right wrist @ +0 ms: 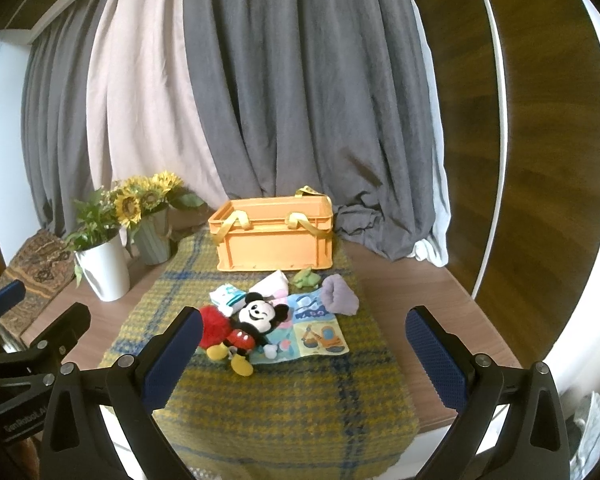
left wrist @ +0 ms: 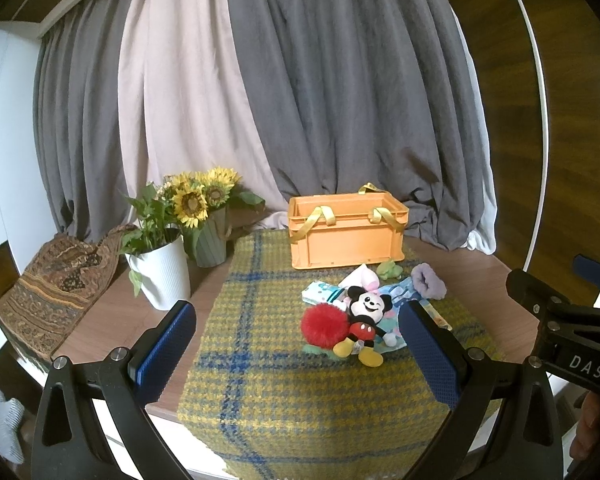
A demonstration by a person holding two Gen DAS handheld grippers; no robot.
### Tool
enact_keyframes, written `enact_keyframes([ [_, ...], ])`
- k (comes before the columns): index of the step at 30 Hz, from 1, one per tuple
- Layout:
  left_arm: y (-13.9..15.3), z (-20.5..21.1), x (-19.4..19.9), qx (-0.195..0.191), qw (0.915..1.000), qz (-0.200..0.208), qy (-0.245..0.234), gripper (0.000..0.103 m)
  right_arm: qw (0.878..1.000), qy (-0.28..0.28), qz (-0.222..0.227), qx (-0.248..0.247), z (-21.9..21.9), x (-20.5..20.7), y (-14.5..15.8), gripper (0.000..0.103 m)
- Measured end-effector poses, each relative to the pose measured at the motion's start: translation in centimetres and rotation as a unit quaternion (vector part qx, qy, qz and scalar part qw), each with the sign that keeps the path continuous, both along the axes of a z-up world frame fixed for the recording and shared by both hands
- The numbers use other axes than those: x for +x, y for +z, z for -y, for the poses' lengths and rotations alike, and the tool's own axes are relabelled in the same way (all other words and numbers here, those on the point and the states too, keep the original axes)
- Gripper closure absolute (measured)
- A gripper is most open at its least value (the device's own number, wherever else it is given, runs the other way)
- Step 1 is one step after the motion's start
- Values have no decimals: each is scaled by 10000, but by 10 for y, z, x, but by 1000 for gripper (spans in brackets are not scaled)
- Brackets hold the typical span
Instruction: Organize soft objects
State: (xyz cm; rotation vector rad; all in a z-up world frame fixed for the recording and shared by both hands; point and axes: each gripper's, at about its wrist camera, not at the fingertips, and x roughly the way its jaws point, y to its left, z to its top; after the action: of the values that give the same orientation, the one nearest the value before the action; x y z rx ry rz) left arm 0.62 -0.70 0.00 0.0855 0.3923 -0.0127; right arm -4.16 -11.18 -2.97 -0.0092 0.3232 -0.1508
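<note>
I hold both grippers above the near end of the plaid cloth (left wrist: 260, 360), the left gripper (left wrist: 300, 356) and right gripper (right wrist: 300, 356) spread wide and gripping nothing. Ahead lies the pile: a Mickey plush (right wrist: 252, 322) on a printed cloth (right wrist: 320, 332), a red pompom (left wrist: 324, 326) touching it, a purple sock (right wrist: 340, 294) and a small green toy (right wrist: 306, 279). The orange crate (left wrist: 348, 236) stands just behind them.
</note>
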Motion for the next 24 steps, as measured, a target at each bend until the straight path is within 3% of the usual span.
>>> enact_keyframes([
  [14, -24, -9, 38, 110, 9996, -265, -19, 0, 9990, -17, -428, 160, -5, 41, -21, 1],
  [24, -45, -14, 82, 185, 9985, -303, -410, 2, 9980, 126, -561, 279, -9, 85, -37, 1],
])
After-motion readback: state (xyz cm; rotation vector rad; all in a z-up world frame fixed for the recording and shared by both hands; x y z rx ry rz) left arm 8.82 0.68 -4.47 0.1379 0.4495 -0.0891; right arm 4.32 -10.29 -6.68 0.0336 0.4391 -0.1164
